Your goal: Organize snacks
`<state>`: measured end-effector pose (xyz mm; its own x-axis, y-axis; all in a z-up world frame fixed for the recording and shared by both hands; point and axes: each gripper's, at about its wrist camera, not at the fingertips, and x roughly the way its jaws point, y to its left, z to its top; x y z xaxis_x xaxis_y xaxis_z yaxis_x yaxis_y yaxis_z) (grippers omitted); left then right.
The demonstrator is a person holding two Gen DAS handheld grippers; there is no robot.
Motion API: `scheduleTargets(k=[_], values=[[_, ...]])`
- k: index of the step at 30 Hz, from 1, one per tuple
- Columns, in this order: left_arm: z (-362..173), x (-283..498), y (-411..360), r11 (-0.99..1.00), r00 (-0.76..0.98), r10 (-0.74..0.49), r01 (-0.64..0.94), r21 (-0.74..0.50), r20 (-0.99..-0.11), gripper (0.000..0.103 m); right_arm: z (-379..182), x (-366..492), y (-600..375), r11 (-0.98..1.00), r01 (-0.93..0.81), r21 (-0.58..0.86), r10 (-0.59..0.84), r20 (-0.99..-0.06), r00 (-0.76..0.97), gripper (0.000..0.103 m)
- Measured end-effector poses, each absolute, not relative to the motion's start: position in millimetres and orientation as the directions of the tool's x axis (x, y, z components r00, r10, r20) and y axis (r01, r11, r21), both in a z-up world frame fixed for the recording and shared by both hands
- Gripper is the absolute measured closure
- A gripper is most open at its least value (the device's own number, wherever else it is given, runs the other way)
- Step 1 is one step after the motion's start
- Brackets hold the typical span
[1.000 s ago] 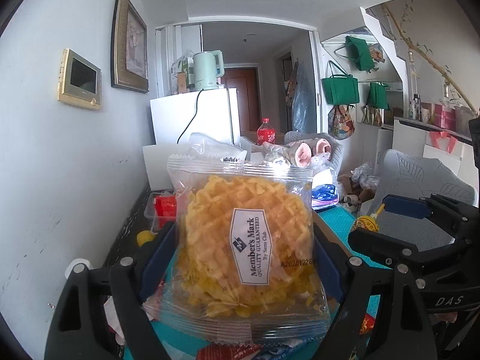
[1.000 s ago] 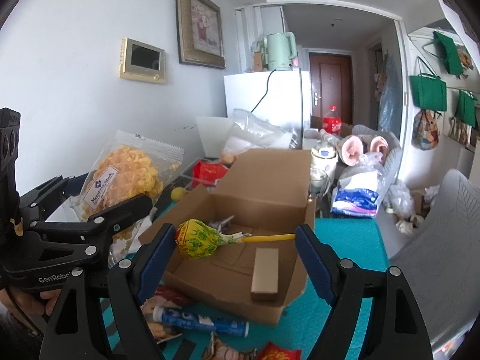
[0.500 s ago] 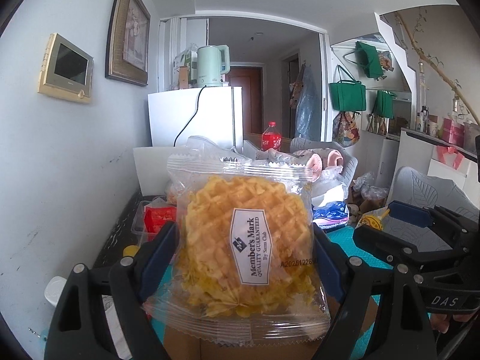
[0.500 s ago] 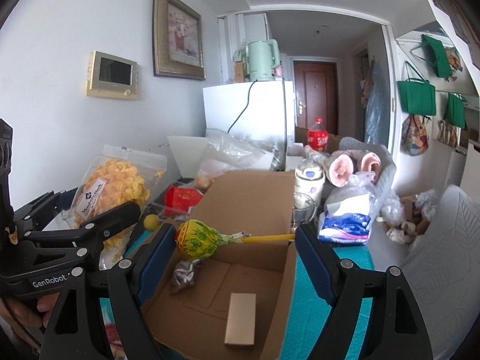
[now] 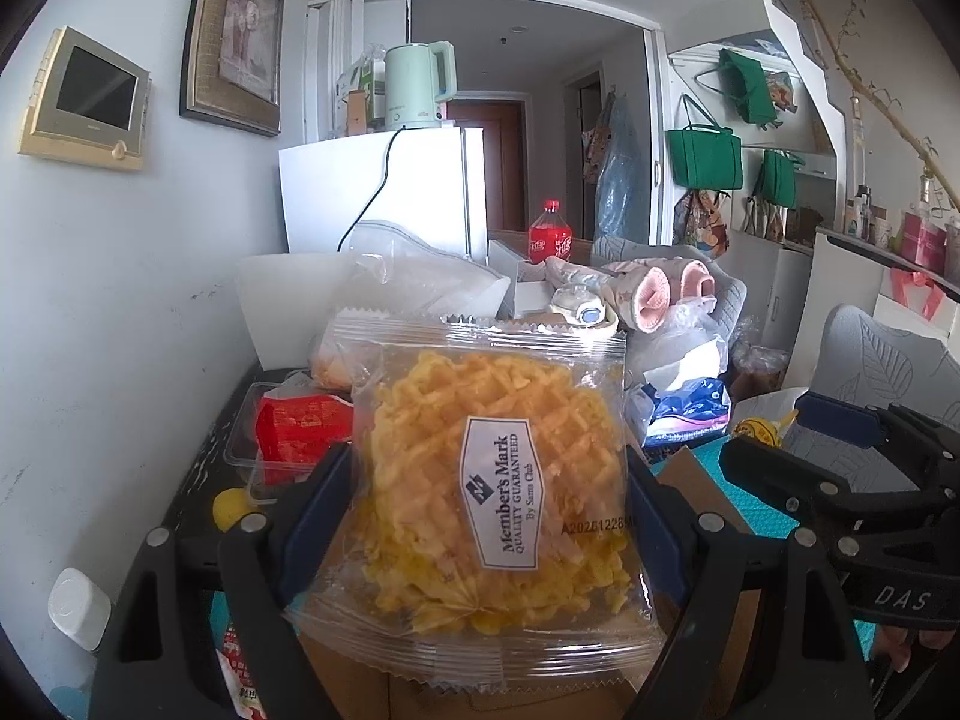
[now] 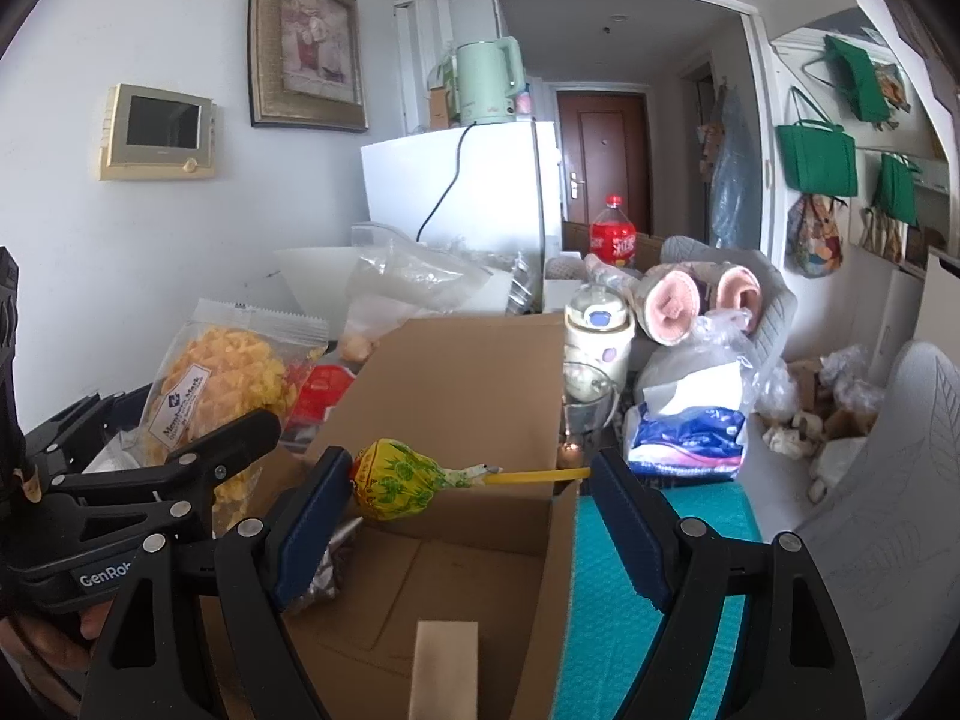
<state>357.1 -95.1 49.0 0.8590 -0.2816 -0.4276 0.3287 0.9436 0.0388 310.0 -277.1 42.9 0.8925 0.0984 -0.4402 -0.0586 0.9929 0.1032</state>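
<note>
Since the earlier frames, both grippers have been carried forward over the cardboard box (image 6: pixel 456 420), whose far flap and floor now fill more of the right wrist view.

From the left wrist, the left gripper (image 5: pixel 486 516) is seen spread wide, its blue pads pressed against both edges of a clear waffle packet (image 5: pixel 492 480) held upright. A strip of the box is visible beneath the packet. The right gripper (image 5: pixel 840 468) is seen at the right edge.

From the right wrist, the right gripper (image 6: pixel 474 510) is likewise set wide, a yellow lollipop (image 6: pixel 402 480) spanned crosswise between its pads, wrapped head at the left pad and stick tip at the right. It is held above the open box. A small tan block (image 6: pixel 444 666), possibly a carton, is seen on the box floor.
</note>
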Motion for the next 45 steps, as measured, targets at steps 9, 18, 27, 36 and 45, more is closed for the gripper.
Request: scheduleTargets(k=[9, 18, 27, 36, 45], values=[[24, 382, -100, 0.944, 0.813, -0.266, 0.329, 0.031, -0.518, 0.018, 17, 329, -280, 0.99, -0.069, 0.124, 0.123, -0.508, 0.852, 0.021], [8, 399, -93, 0.962, 0.801, -0.195, 0.268, 0.047, -0.566, 0.018, -4, 346, -264, 0.991, -0.071, 0.11, 0.123, -0.589, 0.798, 0.021], [-1, 402, -97, 0.96, 0.78, -0.17, 0.27, 0.079, -0.602, 0.018, -15, 354, -260, 0.999, -0.033, 0.04, 0.051, -0.649, 0.759, 0.021], [3, 398, -94, 0.961, 0.783, -0.163, 0.264, 0.083, -0.6, 0.018, -13, 351, -259, 0.998, -0.04, 0.038, 0.055, -0.648, 0.76, 0.019], [16, 384, -92, 0.964, 0.791, -0.173, 0.259, 0.065, -0.587, 0.018, -4, 340, -260, 0.998, -0.031, 0.051, 0.056, -0.634, 0.771, 0.019]])
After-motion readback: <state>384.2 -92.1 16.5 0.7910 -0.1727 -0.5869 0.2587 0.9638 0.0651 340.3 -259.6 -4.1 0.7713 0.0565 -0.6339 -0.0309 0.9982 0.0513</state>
